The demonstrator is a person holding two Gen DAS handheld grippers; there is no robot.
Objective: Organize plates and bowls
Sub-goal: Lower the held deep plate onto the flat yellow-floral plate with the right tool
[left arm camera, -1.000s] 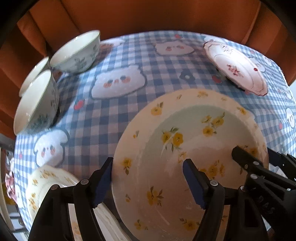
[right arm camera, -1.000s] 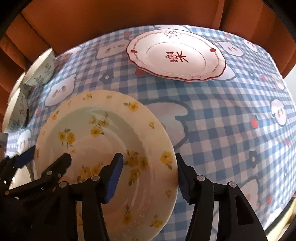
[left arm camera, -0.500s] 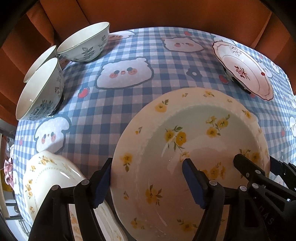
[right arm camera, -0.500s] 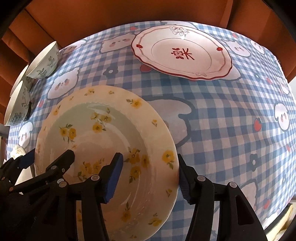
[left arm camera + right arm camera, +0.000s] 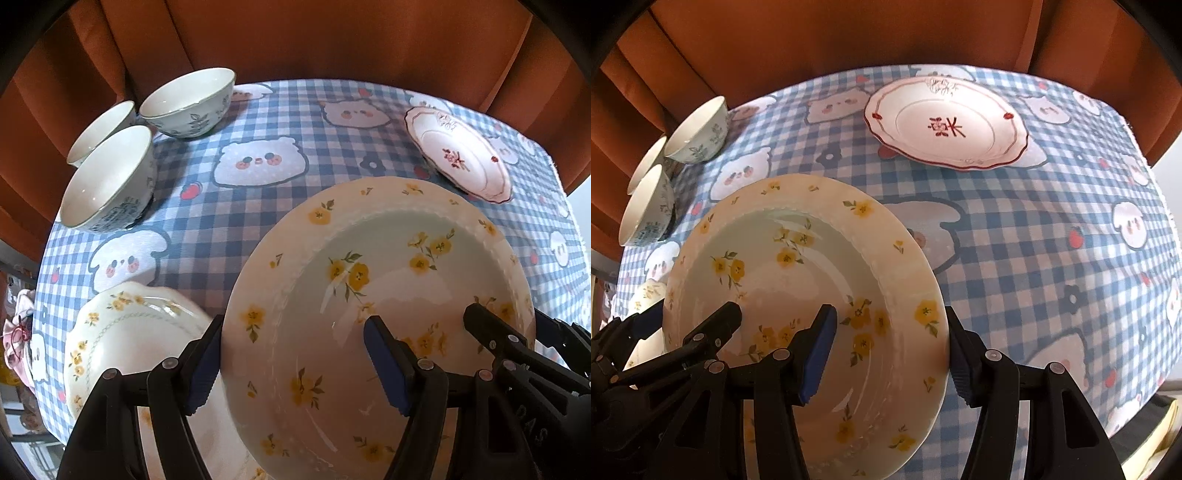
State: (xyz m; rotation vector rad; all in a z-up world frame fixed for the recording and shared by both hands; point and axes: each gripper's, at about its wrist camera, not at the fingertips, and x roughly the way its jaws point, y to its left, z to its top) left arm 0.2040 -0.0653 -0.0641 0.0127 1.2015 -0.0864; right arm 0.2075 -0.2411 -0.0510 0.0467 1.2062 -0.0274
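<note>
Both hand-held grippers are on the same plate! Left hand-held gripper (image 5: 293,363) clamps the left rim of the yellow-flowered plate (image 5: 388,266), one blue pad under the outer edge, the other pressed inside the bowl of it. Right hand-held gripper (image 5: 890,350) does the same on the opposite rim, pads biting either side of the edge.

Underneath, the desk (image 5: 1052,236) wears a blue-and-white checked cloth with cartoon animal faces, and rust-orange curtains (image 5: 332,37) hang behind it across the top of both views.

The flowered plate fills the lower centre of each frame, tilted and lifted off the cloth, its shadow showing on the checks beside it in the right view. In the left view's upper left, three white bowls with blue leaf patterns (image 5: 186,101) cluster near the desk's far edge. A red-trimmed plate (image 5: 945,125) lies flat at the upper centre of the right view, well apart from the held one. Lower left in the left view, another scalloped plate with small yellow flowers (image 5: 125,332) sits just beside the left gripper's outer finger.
</note>
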